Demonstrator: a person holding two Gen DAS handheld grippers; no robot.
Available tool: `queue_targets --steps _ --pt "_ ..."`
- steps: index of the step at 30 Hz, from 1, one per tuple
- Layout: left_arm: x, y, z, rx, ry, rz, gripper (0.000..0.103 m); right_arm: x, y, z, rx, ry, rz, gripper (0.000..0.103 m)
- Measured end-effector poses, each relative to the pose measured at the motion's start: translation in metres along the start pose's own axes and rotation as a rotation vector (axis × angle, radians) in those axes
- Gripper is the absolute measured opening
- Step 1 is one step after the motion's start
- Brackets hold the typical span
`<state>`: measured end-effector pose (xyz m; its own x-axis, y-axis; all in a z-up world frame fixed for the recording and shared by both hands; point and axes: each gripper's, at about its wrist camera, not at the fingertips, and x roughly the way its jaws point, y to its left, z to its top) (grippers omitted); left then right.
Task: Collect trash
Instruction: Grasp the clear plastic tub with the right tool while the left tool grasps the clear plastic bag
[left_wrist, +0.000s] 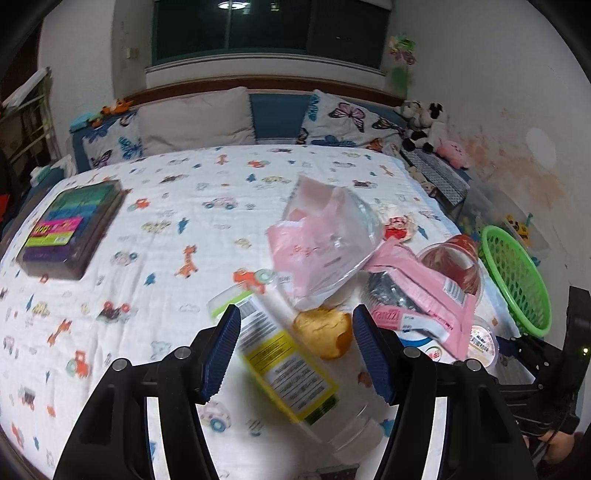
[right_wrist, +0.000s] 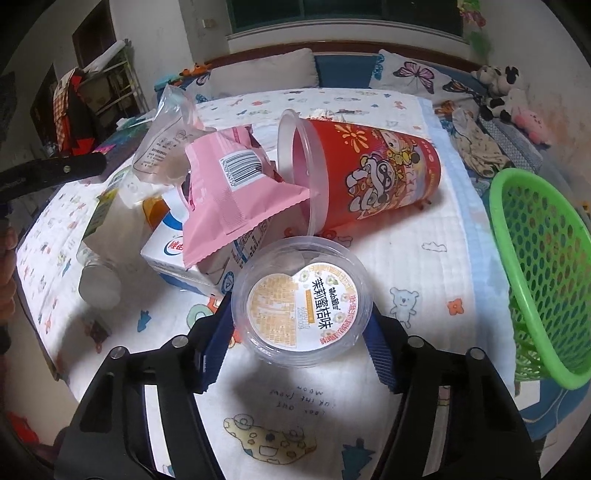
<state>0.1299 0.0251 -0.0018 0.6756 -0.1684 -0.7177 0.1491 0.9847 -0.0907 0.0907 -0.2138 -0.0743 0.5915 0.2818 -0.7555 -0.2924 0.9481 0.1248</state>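
Right gripper (right_wrist: 299, 332): fingers closed against clear jelly cup (right_wrist: 301, 301) on bed (right_wrist: 424, 280); slick, round wall, so slip judged possible. Left gripper (left_wrist: 295, 350): fingers open astride bottle (left_wrist: 295, 369) and orange peel (left_wrist: 327, 330), neither pressed. Green basket (right_wrist: 532, 258) beside cup on the right, path between unobstructed; litter crowded to left.

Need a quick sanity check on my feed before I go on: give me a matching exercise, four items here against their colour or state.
Things:
1. Basket
2. Big cup
3. Jelly cup
4. Wrapper

States:
A. Pink, draped over the carton
B. Green, empty, at the right
C. Clear, between the right gripper pads
D. Red, lying on its side

Pairs: 1-B, 2-D, 3-C, 4-A
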Motion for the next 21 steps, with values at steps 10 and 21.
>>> queue_targets --steps 10,21 --pt "0.028 -0.026 0.022 0.133 0.002 -0.025 0.049 -0.015 0.002 -0.004 0.006 -0.014 0.005 0.065" --pt "0.046 -0.027 0.03 0.159 0.015 -0.069 0.012 -0.032 -0.014 -0.014 0.087 -0.034 0.013 0.065"
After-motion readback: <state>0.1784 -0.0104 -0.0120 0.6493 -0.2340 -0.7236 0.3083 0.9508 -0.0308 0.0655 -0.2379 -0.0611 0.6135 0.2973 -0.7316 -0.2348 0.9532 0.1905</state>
